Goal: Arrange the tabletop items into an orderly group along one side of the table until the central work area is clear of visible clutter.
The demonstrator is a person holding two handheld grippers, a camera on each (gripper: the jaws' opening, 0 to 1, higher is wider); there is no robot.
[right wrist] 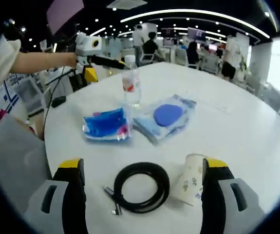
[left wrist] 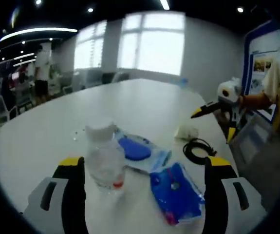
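Sorting has barely begun. The left gripper [left wrist: 142, 183], jaws wide and empty, frames the clear plastic water bottle [left wrist: 105, 158]. The right gripper [right wrist: 142, 183], equally spread and empty, faces the coiled black cable [right wrist: 142, 187] and white paper cup [right wrist: 192, 179]. Judged next: close on the bottle.

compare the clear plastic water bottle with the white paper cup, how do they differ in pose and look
The clear plastic water bottle stands upright; the white paper cup lies on its side. The bottle is see-through with a white cap and a red-marked label; the cup is opaque with small printed motifs. The bottle sits beside the blue packets; the cup lies next to the coiled black cable. Both rest on the white table.
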